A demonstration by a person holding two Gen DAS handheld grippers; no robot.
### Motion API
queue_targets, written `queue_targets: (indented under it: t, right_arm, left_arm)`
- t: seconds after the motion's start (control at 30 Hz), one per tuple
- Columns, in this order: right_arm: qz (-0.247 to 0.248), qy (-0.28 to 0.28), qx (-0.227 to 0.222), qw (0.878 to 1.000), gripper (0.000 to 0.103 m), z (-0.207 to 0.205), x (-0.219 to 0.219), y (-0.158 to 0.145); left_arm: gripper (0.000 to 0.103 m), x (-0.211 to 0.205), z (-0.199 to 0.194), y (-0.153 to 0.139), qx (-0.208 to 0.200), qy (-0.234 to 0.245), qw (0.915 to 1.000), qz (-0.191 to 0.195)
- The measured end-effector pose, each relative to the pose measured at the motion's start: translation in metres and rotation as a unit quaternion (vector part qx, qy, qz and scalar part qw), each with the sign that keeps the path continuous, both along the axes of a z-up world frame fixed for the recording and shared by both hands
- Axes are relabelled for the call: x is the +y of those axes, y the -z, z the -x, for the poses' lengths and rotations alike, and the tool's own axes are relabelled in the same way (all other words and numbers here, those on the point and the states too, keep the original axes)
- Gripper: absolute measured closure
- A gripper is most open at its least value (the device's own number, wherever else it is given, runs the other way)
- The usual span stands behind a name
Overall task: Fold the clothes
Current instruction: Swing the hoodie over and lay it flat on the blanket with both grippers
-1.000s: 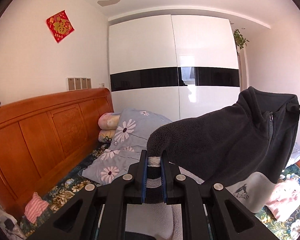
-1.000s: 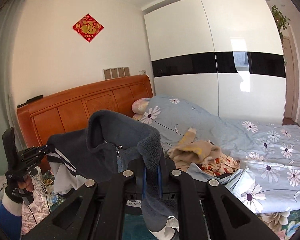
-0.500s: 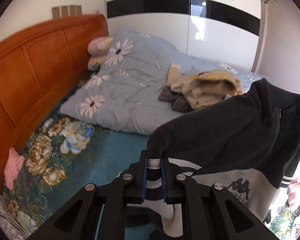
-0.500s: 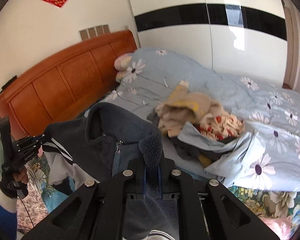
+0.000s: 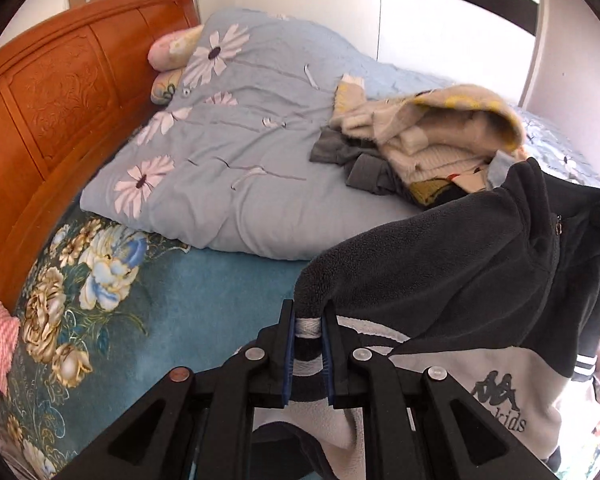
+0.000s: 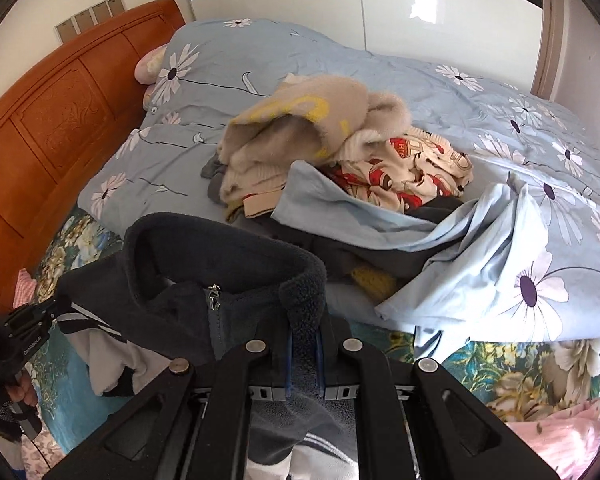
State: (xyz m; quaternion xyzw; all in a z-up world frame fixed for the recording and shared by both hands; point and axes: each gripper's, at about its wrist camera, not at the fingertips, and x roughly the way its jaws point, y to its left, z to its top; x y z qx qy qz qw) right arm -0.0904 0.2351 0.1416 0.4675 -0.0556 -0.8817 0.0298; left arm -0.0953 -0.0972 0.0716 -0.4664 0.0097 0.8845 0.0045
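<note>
The fleece jacket point(image 5: 460, 272) hangs above the bed point(image 5: 204, 304), each shoulder pinched between closed jaws of the left gripper point(image 5: 309, 326) and right gripper point(image 6: 303, 340).

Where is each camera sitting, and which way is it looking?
Left wrist: on the left gripper, facing along the bed to the headboard; its fingers pinch the jacket.
Right wrist: on the right gripper, facing the clothes pile; it shows the person's gloved hand holding the left gripper.
Shared: jacket, pile, quilt, headboard.
</note>
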Motion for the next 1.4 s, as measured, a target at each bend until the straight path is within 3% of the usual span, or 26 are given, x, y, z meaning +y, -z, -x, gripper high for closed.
queue_targets:
  t: [0.13, 0.27, 0.33, 0.4, 0.53, 0.57, 0.6, 0.67, 0.77, 0.9, 1.0, 1.07, 1.17, 1.27, 1.4]
  right_arm:
    - [-0.022, 0.012, -0.026, 0.999, 0.094, 0.03, -0.001, 0.032]
    - [-0.029, 0.026, -0.057, 0.998, 0.094, 0.046, -0.002, 0.067]
    - [-0.027, 0.032, -0.069, 0.997, 0.094, 0.048, -0.001, 0.083]
    - [-0.026, 0.032, -0.072, 0.997, 0.094, 0.049, -0.001, 0.089]
    - [-0.024, 0.027, -0.065, 0.997, 0.09, 0.045, 0.001, 0.086]
    - [-0.02, 0.025, -0.062, 0.998, 0.081, 0.04, 0.003, 0.082]
    - [-0.014, 0.023, -0.056, 0.998, 0.062, 0.033, 0.005, 0.078]
    - [-0.001, 0.02, -0.045, 0.999, 0.048, 0.019, 0.011, 0.069]
    - [0.018, 0.014, -0.029, 0.999, 0.048, -0.002, 0.019, 0.056]
    - [0.052, 0.031, -0.022, 0.998, 0.046, -0.046, 0.042, 0.05]
    - [0.06, 0.051, -0.028, 0.997, 0.045, -0.083, 0.059, 0.054]
    - [0.063, 0.067, -0.043, 0.995, 0.045, -0.103, 0.069, 0.062]
    - [0.067, 0.091, -0.063, 0.992, 0.045, -0.13, 0.082, 0.074]
    - [0.084, 0.117, -0.071, 0.987, 0.045, -0.15, 0.093, 0.079]
    - [0.094, 0.141, -0.08, 0.982, 0.045, -0.169, 0.107, 0.079]
  left_arm:
    - [0.087, 0.01, 0.017, 0.035, -0.045, -0.008, 0.9989, -0.003]
    - [0.084, 0.011, 0.016, 0.06, -0.073, -0.019, 0.9958, -0.052]
    - [0.072, 0.007, 0.011, 0.064, -0.077, -0.019, 0.9936, -0.08]
    - [0.051, -0.002, 0.004, 0.061, -0.081, -0.028, 0.9902, -0.11]
    - [0.045, -0.041, -0.024, 0.05, -0.059, -0.062, 0.979, -0.185]
    - [0.043, -0.056, -0.036, 0.049, -0.051, -0.083, 0.9774, -0.188]
    - [0.042, -0.071, -0.047, 0.048, -0.044, -0.103, 0.9754, -0.19]
    - [0.041, -0.101, -0.066, 0.055, -0.045, -0.151, 0.9712, -0.178]
    - [0.041, -0.146, -0.099, 0.086, -0.076, -0.234, 0.9556, -0.163]
    - [0.041, -0.17, -0.129, 0.134, -0.127, -0.277, 0.9369, -0.172]
    - [0.041, -0.172, -0.139, 0.154, -0.135, -0.27, 0.9248, -0.231]
    - [0.041, -0.172, -0.138, 0.154, -0.127, -0.261, 0.9255, -0.244]
    - [0.044, -0.167, -0.127, 0.155, -0.136, -0.238, 0.9348, -0.226]
    - [0.083, -0.16, -0.115, 0.159, -0.156, -0.224, 0.9371, -0.217]
    - [0.084, -0.151, -0.106, 0.142, -0.133, -0.202, 0.9578, -0.155]
